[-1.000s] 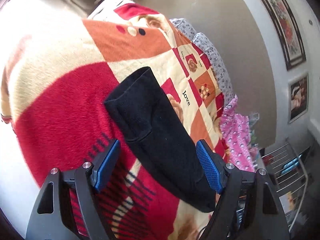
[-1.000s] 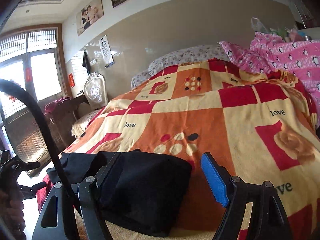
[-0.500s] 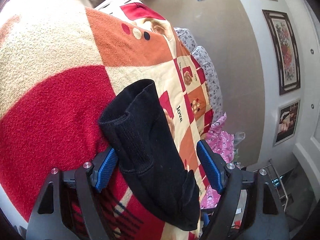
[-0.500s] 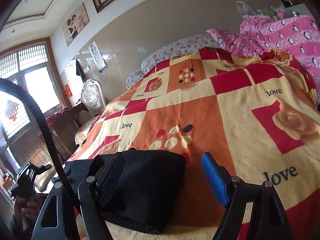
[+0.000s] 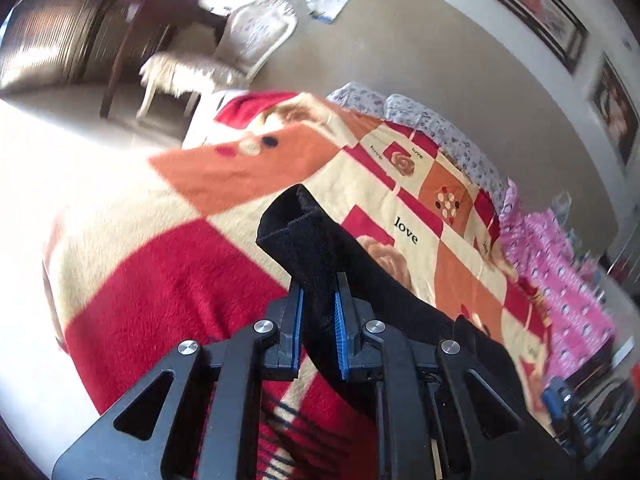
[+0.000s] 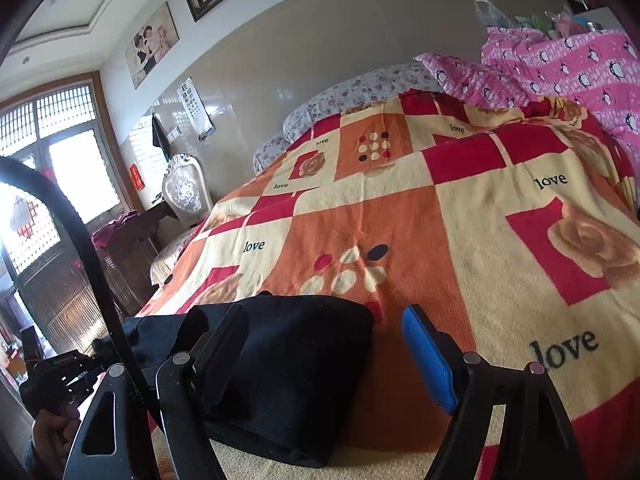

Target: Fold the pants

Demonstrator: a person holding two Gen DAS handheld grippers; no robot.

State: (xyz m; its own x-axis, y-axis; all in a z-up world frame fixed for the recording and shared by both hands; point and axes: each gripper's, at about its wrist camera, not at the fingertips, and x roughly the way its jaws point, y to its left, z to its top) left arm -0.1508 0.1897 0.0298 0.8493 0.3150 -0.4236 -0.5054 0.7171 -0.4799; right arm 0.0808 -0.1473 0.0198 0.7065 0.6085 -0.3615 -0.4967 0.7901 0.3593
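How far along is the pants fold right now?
Partly done: the black pants already lie doubled on the blanket. In hand: the left gripper is closing on one raised end, fabric between its pads. The right gripper is open around the other end. Left: carry that end over and flatten.

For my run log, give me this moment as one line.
left gripper: closing on black pants | right gripper: open, pants end between jaws | blanket: under pants

Both wrist cameras look closely along their fingers, sharing the bedspread.
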